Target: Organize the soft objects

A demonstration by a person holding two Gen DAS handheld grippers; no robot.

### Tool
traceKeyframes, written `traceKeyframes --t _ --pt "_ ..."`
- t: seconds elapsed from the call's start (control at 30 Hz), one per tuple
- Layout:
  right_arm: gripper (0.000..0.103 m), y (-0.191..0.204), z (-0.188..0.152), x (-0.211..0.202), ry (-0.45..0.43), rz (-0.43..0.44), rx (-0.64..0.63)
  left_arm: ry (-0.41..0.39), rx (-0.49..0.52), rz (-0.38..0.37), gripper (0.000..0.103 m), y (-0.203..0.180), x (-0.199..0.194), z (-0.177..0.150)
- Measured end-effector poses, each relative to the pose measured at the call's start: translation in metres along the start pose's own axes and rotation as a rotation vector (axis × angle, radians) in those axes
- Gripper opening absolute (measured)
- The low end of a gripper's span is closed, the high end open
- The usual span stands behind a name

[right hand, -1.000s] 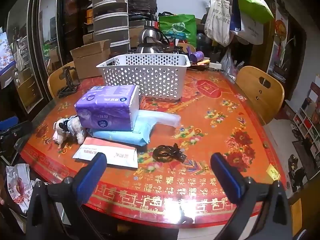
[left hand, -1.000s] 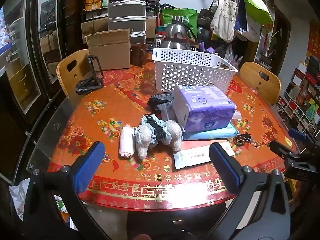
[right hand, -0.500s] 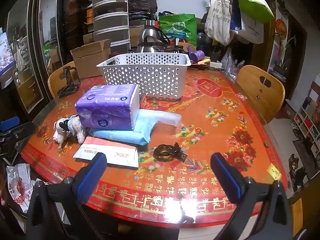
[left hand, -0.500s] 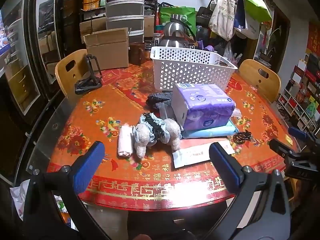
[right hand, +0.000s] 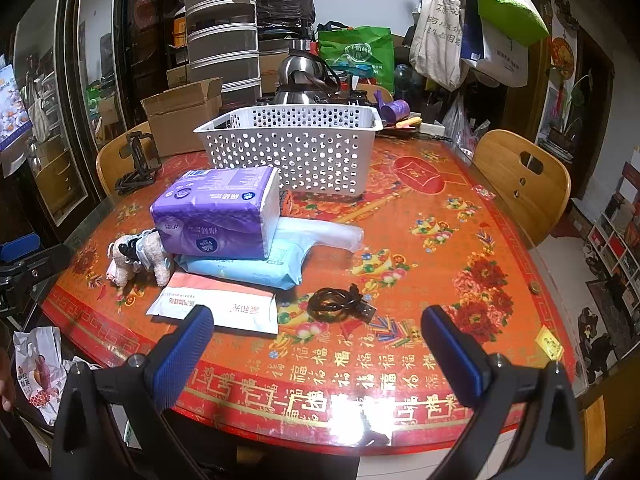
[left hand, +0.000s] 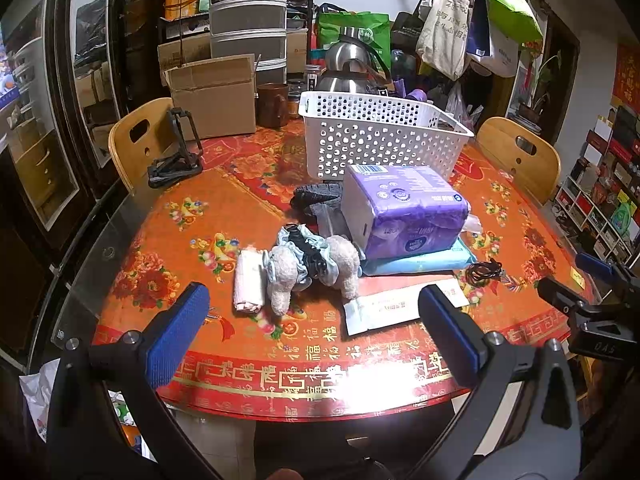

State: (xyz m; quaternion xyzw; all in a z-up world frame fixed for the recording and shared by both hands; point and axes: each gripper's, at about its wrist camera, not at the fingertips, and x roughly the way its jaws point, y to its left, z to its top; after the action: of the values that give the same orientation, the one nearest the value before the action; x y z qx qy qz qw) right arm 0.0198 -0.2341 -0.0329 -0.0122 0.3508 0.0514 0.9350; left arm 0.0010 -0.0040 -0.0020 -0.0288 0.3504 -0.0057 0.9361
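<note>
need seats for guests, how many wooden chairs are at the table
2. One wooden chair stands at the table's far left edge, behind the black phone stand; the other chair is at the far right. More may be hidden behind the white basket.

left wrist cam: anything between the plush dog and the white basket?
Yes. In the left wrist view, a dark grey fabric bundle lies between the grey plush dog and the white perforated plastic basket, left of the purple tissue pack.
</note>
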Motion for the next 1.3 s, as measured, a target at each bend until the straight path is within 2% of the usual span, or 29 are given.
traceKeyframes --t 1.3 --pt "0.103 -0.0004 -0.0014 0.0004 0.002 -0.001 0.003 -0.003 0.016 0.001 0.103 -0.0016 -0.0008 -0.0004"
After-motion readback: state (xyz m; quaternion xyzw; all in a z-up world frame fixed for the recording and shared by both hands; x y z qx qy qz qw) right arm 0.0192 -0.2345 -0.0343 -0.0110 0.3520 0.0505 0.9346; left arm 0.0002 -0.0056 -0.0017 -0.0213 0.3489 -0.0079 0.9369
